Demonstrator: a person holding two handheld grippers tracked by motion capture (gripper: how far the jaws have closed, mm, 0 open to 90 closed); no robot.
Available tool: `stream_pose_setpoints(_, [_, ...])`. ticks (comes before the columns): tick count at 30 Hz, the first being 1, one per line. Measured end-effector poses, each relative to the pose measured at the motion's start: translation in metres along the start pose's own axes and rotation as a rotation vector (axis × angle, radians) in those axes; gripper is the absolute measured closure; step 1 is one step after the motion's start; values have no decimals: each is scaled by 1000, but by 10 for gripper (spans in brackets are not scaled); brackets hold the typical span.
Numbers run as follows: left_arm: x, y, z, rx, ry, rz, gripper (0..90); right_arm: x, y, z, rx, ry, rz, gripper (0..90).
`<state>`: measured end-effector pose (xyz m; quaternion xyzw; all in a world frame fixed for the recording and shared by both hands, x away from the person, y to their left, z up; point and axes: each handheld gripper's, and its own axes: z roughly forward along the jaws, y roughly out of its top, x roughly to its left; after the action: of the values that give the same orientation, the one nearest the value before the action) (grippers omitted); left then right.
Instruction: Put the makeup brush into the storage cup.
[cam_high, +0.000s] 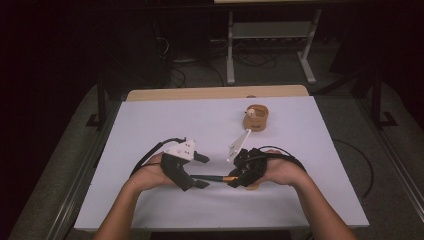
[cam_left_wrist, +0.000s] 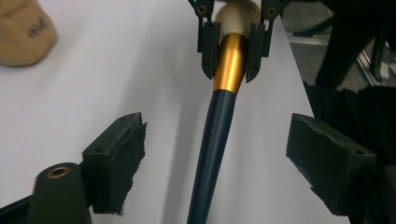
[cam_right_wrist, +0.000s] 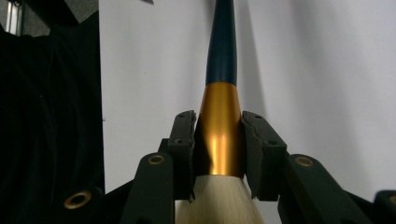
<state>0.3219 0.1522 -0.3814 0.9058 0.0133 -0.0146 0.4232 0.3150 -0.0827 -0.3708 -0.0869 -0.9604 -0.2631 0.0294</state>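
Brush (cam_high: 212, 177): dark blue handle, gold ferrule, pale bristles; lies level just above the tabletop (cam_high: 150, 125) near its front edge, between the two grippers

Right gripper (cam_right_wrist: 218, 140): clenched on the brush's gold ferrule, one jaw on each side; bristles toward the hand

Left gripper (cam_left_wrist: 215, 154): released; jaws stand wide on either side of the blue handle, pads clear of it

Tan holder (cam_high: 256, 119): toward the far edge of the tabletop, right of centre, well apart from both grippers

brush (cam_left_wrist: 219, 116) | navy handle, gold ferrule, pale bristles | level above table
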Motion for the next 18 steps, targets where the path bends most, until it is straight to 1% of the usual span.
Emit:
stream_pose_setpoints(1, [-1, 1, 2, 18, -5, 1, 208, 1, 0, 1, 3, 1, -7, 657])
stream_pose_setpoints(3, [-2, 2, 6, 51, -14, 19, 233, 2, 1, 2, 9, 3, -7, 657])
stream_pose_setpoints(5, [-5, 4, 10, 70, -20, 25, 242, 3, 1, 2, 10, 2, -5, 657])
stream_pose_setpoints(7, [-7, 5, 12, 93, -27, 33, 270, 4, 1, 2, 8, 8, -7, 657])
stream_pose_setpoints(11, [-8, 7, 15, 118, -28, 53, 318, 5, 3, 4, 13, 16, -4, 657])
stream_pose_setpoints(14, [-10, 9, 18, 148, -22, 62, 336, 6, 3, 6, 22, 15, -13, 657])
stream_pose_setpoints(15, [-10, 9, 18, 148, -22, 62, 346, 6, 3, 6, 22, 15, -13, 657])
stream_pose_setpoints(16, [-11, 10, 19, 168, -20, 74, 361, 7, 4, 6, 24, 19, -15, 657])
stream_pose_setpoints(18, [-11, 11, 20, 183, -18, 87, 388, 7, 4, 7, 26, 21, -16, 657])
